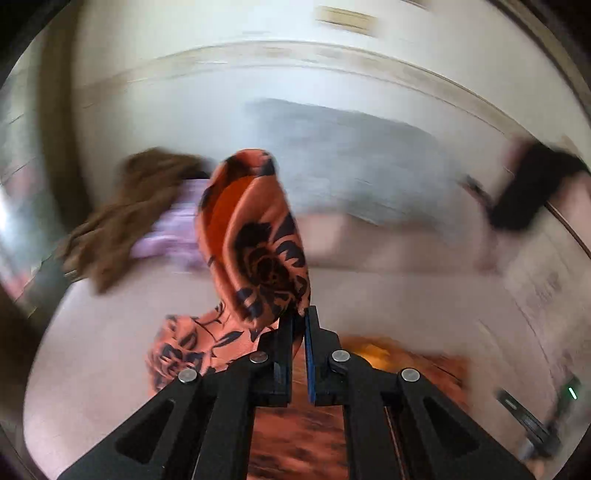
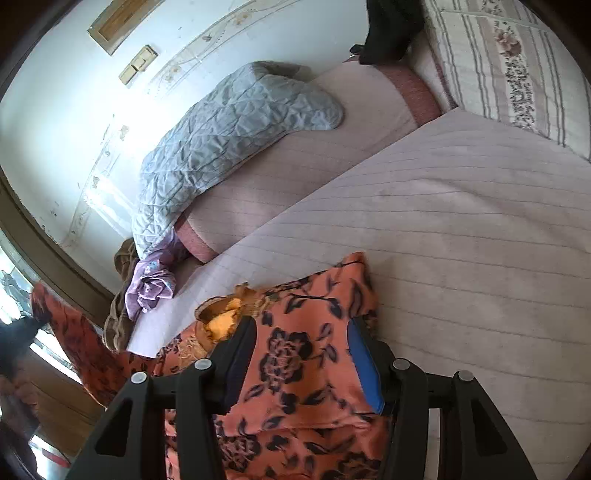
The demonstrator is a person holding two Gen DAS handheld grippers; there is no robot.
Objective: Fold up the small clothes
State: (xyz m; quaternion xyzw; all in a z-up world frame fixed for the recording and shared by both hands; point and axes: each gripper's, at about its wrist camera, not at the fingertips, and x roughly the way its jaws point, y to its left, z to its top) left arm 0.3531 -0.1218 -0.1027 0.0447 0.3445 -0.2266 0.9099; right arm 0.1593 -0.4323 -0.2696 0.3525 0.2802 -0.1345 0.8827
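Observation:
An orange garment with dark flowers [image 2: 295,354] lies bunched on the pale striped bed cover [image 2: 461,221]. My right gripper [image 2: 301,325] stands half closed over it, a thick fold filling the gap and touching both pads. One end of the garment stretches up to the far left [image 2: 62,325], where the dark left gripper shows at the frame's edge. The left wrist view is blurred. There my left gripper [image 1: 300,314] is shut on the orange garment [image 1: 258,236], which stands up above the fingertips and hangs down to the left.
A grey quilted blanket [image 2: 229,125] lies along the wall. A lilac garment [image 2: 151,284] and a brown one [image 2: 118,325] sit at the bed's left edge. A patterned pillow [image 2: 509,62] and a black item [image 2: 388,29] are at the far end. A yellow embroidered cloth [image 2: 221,317] peeks out beside the garment.

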